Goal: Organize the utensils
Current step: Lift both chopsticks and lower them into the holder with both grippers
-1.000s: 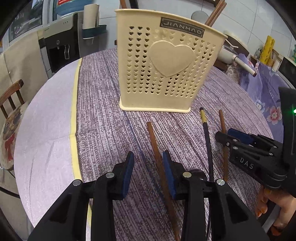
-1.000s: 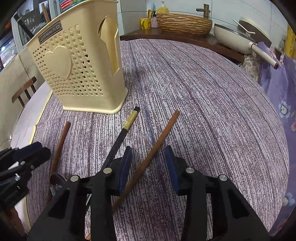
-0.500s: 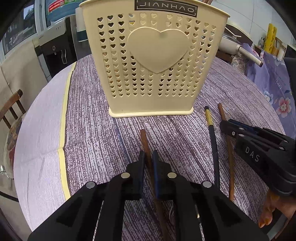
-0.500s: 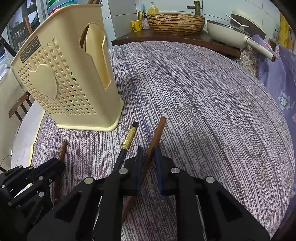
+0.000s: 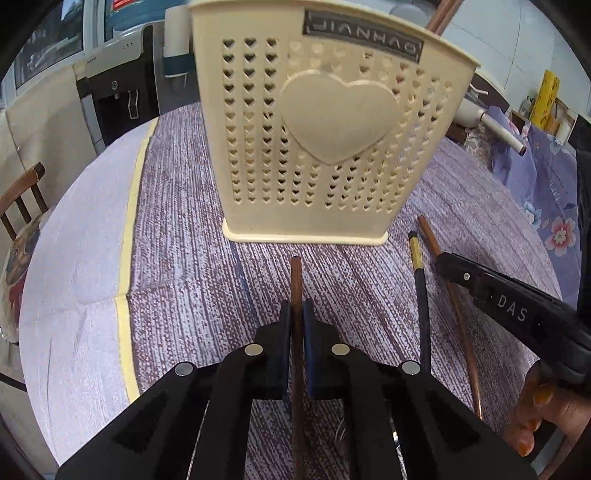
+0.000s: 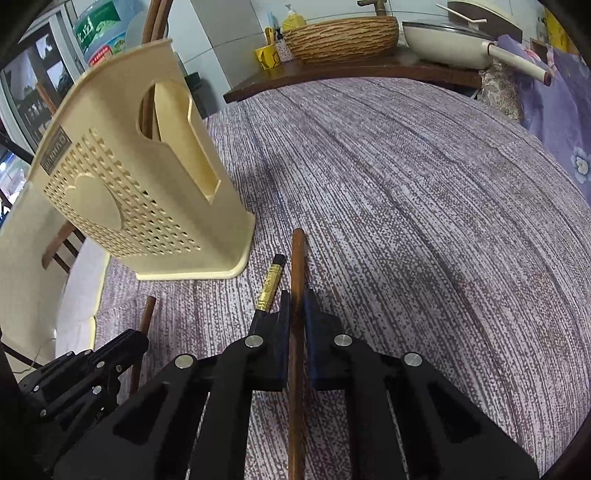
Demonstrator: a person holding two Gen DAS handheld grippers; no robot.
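**Left wrist & right wrist: chopsticks pinched**

Left wrist: left gripper [image 5: 296,314] pinches brown chopstick [image 5: 296,280] before cream holder [image 5: 325,140]; purple tablecloth [image 5: 177,266], wooden chair [image 5: 22,199].

Right wrist: right gripper [image 6: 296,306] pinches second brown chopstick [image 6: 297,258]; black-gold chopstick [image 6: 271,282] alongside; wicker basket [image 6: 341,37], pan [image 6: 450,42] behind.

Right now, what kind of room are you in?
Probably a home kitchen or dining corner: a pan and soap bottle sit on the counter, and a utensil holder stands on the clothed table.
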